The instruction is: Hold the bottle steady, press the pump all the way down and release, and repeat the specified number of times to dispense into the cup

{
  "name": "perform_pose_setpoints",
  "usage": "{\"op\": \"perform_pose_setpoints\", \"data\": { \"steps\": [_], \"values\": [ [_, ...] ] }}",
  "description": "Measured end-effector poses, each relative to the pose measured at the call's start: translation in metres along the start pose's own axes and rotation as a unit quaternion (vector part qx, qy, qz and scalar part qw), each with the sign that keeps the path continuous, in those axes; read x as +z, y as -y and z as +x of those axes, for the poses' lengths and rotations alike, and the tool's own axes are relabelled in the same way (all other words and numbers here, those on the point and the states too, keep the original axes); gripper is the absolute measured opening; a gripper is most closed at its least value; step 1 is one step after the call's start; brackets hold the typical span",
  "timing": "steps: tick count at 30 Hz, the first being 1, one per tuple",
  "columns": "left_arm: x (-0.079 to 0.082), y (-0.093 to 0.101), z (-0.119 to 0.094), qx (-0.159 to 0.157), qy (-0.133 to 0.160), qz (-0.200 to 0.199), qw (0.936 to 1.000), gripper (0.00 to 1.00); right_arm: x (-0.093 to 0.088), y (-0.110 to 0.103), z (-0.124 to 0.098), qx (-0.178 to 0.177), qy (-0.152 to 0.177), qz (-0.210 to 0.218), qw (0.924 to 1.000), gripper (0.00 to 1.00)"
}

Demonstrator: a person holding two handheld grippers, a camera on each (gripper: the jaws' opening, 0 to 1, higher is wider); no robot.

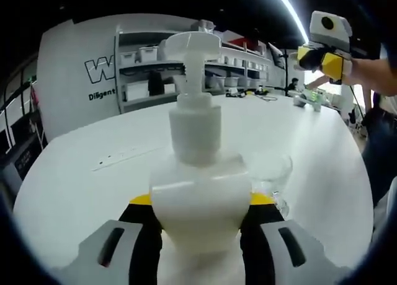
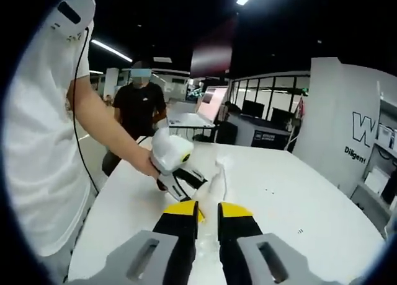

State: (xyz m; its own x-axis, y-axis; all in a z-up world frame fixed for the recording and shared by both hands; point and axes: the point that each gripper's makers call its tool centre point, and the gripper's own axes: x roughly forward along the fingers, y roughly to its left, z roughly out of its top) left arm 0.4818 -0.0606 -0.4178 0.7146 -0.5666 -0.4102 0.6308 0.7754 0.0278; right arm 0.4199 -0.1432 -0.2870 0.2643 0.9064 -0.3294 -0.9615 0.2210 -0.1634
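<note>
Down at the bottom of the left gripper view, the left gripper (image 1: 200, 220) has its jaws clamped on the lower body of the white pump bottle (image 1: 197, 173), which stands upright on the white table (image 1: 93, 173), long axis vertical, nozzle pointing left. Just beside it, right and behind, stands a clear cup (image 1: 270, 173). The right gripper (image 2: 205, 212) hovers above the table with its jaws nearly together, gripping nothing.

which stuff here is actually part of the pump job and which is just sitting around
Part of the job:
- white pump bottle, clamped in the left gripper
- clear cup on the table beside the bottle
- right gripper, jaws nearly together, nothing held

Just lying about:
- shelves with bins
- cable on the white table
- monitors on far desks
- person in black
</note>
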Motion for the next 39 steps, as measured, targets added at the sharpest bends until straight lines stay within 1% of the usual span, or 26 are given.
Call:
{"op": "perform_pose_setpoints", "data": {
  "steps": [1,7,8,9,10,11,12,14,16,17,19,20,21,22,23,24,25,26,27,28,29,31,32,34,38,39],
  "values": [
    [0.0,0.0,0.0,0.0,0.0,0.002,1.0,0.46,-0.002,0.001,0.001,0.003,-0.012,-0.01,0.9999,0.0],
    [0.0,-0.001,0.001,0.0,-0.002,0.004,1.0,0.46,0.005,0.003,0.008,0.011,-0.011,-0.016,0.9997,0.0],
    [0.0,-0.001,0.001,0.0,-0.002,0.003,1.0,0.46,0.006,0.004,0.009,0.01,-0.012,-0.025,0.9996,0.0],
    [0.0,-0.001,0.001,0.0,-0.002,0.004,1.0,0.46,0.008,0.004,0.011,0.015,-0.012,-0.017,0.9997,0.0],
    [-0.001,-0.001,0.001,0.0,-0.002,0.004,1.0,0.46,0.008,0.008,0.011,0.007,-0.014,-0.033,0.9993,0.0],
    [-0.001,-0.001,0.001,0.0,-0.003,0.005,1.0,0.46,0.009,0.008,0.012,0.008,-0.013,-0.031,0.9994,0.0],
    [-0.001,-0.001,0.001,0.0,-0.003,0.006,1.0,0.46,0.011,0.006,0.013,0.017,-0.008,-0.007,0.9998,0.0],
    [-0.001,-0.001,0.001,0.0,-0.005,0.005,1.0,0.46,0.01,0.009,0.017,0.015,-0.017,-0.032,0.9992,0.0],
    [-0.001,-0.001,0.001,0.001,-0.005,0.006,1.0,0.46,0.012,0.01,0.02,0.018,-0.02,-0.026,0.9993,0.0],
    [-0.002,-0.001,0.001,0.001,-0.005,0.006,1.0,0.46,0.011,0.01,0.021,0.019,-0.027,-0.042,0.9986,0.0],
    [-0.002,-0.001,0.001,0.001,-0.006,0.006,1.0,0.46,0.013,0.013,0.024,0.02,-0.02,-0.025,0.9993,0.0],
    [-0.002,-0.001,0.001,0.001,-0.006,0.007,1.0,0.46,0.009,0.017,0.026,0.02,-0.033,-0.038,0.9985,0.0],
    [-0.002,0.0,0.001,0.002,-0.006,0.006,1.0,0.46,0.008,0.018,0.026,0.019,-0.037,-0.045,0.9981,0.0],
    [-0.002,0.0,0.001,0.002,-0.007,0.007,1.0,0.46,0.009,0.018,0.028,0.022,-0.035,-0.033,0.9986,0.0],
    [-0.002,0.0,0.001,0.002,-0.007,0.006,1.0,0.46,0.007,0.017,0.029,0.03,-0.046,-0.026,0.9981,0.0],
    [-0.002,0.0,0.001,0.002,-0.007,0.007,1.0,0.46,0.0,0.023,0.029,0.023,-0.068,-0.047,0.9963,0.0],
    [-0.002,0.0,0.001,0.002,-0.007,0.007,0.9999,0.46,0.003,0.021,0.032,0.031,-0.057,-0.047,0.9968,0.0],
    [-0.002,0.0,0.001,0.002,-0.007,0.007,1.0,0.46,0.004,0.02,0.034,0.037,-0.054,-0.018,0.9977,0.0],
    [-0.002,0.0,0.001,0.002,-0.007,0.007,1.0,0.46,0.003,0.024,0.035,0.033,-0.06,-0.032,0.9971,0.0],
    [-0.003,0.0,0.001,0.003,-0.008,0.006,0.9999,0.46,-0.001,0.025,0.036,0.033,-0.076,-0.041,0.9957,0.0],
    [-0.003,0.0,0.001,0.003,-0.008,0.006,0.9999,0.46,0.004,0.027,0.038,0.035,-0.065,-0.033,0.9967,0.0],
    [-0.003,0.0,0.001,0.003,-0.008,0.006,0.9999,0.46,0.004,0.028,0.041,0.035,-0.072,-0.037,0.9961,0.0],
    [-0.003,0.0,0.001,0.003,-0.008,0.007,0.9999,0.46,0.005,0.026,0.043,0.04,-0.074,-0.027,0.9961,0.0],
    [-0.003,0.0,0.001,0.003,-0.009,0.007,0.9999,0.46,0.003,0.027,0.044,0.038,-0.081,-0.034,0.9954,0.0],
    [-0.003,0.0,0.002,0.004,-0.009,0.006,0.9999,0.46,0.003,0.027,0.046,0.041,-0.083,-0.028,0.9954,0.0],
    [-0.003,0.0,0.002,0.004,-0.009,0.006,0.9999,0.46,0.003,0.026,0.047,0.042,-0.086,-0.019,0.9952,0.0]
  ]
}}
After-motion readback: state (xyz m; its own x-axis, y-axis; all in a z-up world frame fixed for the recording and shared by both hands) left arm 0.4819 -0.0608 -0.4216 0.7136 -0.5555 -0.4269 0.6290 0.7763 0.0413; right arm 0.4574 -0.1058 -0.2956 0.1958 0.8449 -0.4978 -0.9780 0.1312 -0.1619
